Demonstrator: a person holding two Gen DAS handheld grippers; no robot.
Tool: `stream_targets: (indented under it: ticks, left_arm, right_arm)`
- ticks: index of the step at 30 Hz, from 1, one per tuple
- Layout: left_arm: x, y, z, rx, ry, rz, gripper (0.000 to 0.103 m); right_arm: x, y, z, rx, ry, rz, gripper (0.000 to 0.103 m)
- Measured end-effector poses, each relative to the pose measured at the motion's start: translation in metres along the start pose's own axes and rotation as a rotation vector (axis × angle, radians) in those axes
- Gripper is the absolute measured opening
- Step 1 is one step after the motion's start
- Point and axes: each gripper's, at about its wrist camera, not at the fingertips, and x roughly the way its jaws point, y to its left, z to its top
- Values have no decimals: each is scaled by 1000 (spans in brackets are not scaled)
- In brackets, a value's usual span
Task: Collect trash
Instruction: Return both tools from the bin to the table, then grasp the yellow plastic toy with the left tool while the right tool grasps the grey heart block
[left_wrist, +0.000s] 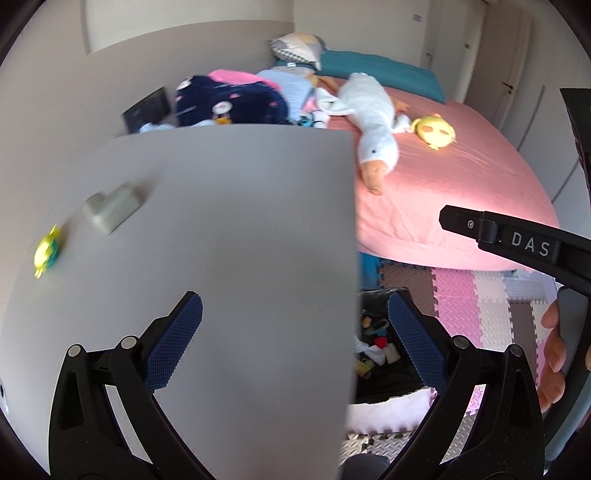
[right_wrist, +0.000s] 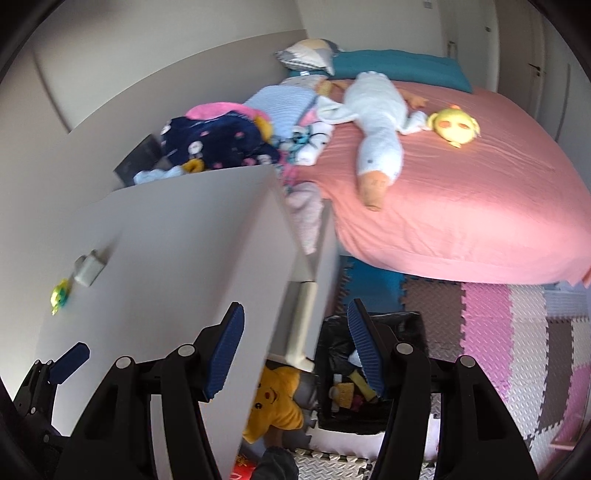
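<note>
A black-lined trash bin (right_wrist: 373, 373) stands on the floor beside the grey table (right_wrist: 177, 258); it holds several small scraps and also shows in the left wrist view (left_wrist: 384, 354). On the table's far left lie a small yellow-green item (left_wrist: 46, 253) and a grey heart-shaped block (left_wrist: 110, 205), also seen in the right wrist view as the yellow-green item (right_wrist: 60, 294) and the block (right_wrist: 88, 271). My left gripper (left_wrist: 295, 343) is open and empty over the table's right edge. My right gripper (right_wrist: 295, 350) is open and empty between table edge and bin.
A pink bed (right_wrist: 461, 192) carries a white goose plush (right_wrist: 376, 122), a yellow plush head (right_wrist: 454, 127) and piled clothes (right_wrist: 221, 140). A yellow bear plush (right_wrist: 275, 402) lies under the table. Foam puzzle mats (right_wrist: 517, 339) cover the floor.
</note>
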Motion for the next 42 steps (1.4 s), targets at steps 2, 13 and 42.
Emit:
stream_targets:
  ticks: [2, 13, 42]
  left_arm:
    - [-3, 16, -4, -23, -5, 13, 97]
    - [-13, 94, -21, -139, -20, 82, 97]
    - [7, 251, -11, -309, -21, 205, 97]
  right_arm:
    - [3, 17, 0, -18, 3, 16, 60]
    - [28, 102, -5, -113, 38, 77, 63]
    - [95, 266, 23, -299, 89, 211, 71]
